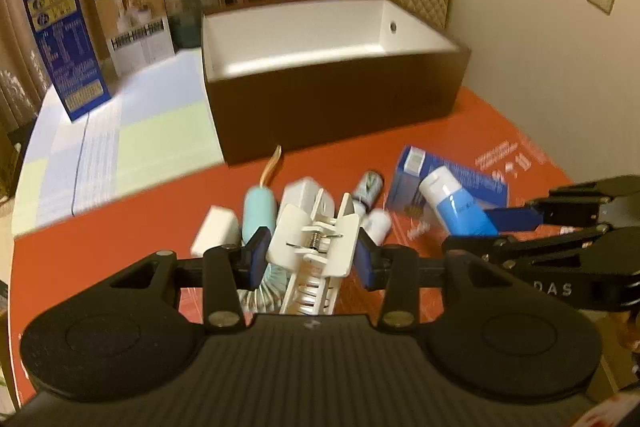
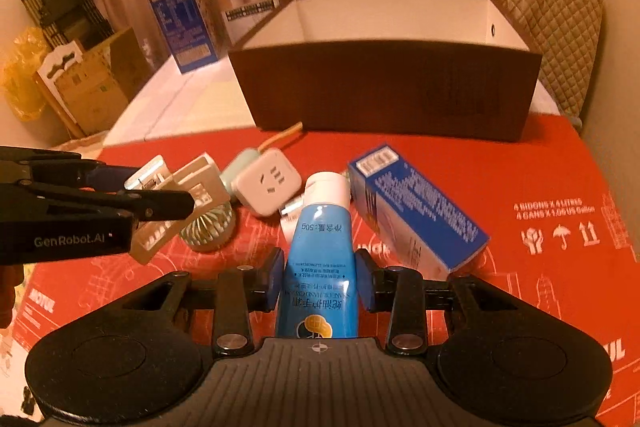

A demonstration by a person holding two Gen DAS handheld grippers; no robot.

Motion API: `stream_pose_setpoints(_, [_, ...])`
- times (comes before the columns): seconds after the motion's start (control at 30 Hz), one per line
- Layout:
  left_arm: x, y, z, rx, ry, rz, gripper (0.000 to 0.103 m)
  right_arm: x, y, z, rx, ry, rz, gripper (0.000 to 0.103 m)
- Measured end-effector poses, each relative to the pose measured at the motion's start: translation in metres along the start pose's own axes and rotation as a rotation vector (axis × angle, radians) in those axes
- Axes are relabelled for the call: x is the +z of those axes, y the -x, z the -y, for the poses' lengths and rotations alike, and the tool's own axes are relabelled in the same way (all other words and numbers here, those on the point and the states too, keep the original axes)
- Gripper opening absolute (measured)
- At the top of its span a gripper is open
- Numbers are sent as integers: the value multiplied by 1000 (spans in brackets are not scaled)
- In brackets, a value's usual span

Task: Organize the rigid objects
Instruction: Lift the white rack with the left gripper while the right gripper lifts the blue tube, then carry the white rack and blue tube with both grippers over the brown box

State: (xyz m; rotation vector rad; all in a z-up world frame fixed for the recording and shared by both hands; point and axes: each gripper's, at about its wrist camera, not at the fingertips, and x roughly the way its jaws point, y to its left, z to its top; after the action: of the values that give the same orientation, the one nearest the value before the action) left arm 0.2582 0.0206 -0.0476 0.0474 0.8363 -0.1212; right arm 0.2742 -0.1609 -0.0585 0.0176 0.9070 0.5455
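The left gripper is clamped on a white plastic hair claw clip, pads pressing its flat sides, the clip's long axis running straight out along the fingers. The right gripper holds a blue hand cream tube the same way, white cap pointing forward and away, jaws narrow on the tube's body. Both held items appear lifted clear of the red printed table cover.

The brown storage box with the white lining stands open-topped directly ahead of both grippers, farther along the table, its near wall facing them. That wall is what the coming move likely has to clear: each item probably needs to go up and over the rim before release. The two grippers sit close side by side, the left one's fingers reaching into the right camera's view at the left edge, so they could crowd each other at the box.

Left on the cover between grippers and box: a white plug adapter, a mint handheld fan, a blue carton, a small green-labelled bottle. The box interior looks empty
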Motion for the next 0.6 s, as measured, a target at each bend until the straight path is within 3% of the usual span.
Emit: stream_pose_setpoints(0.6, [81, -17, 2, 43, 6, 94, 38, 89, 1, 37, 57, 9, 77, 35])
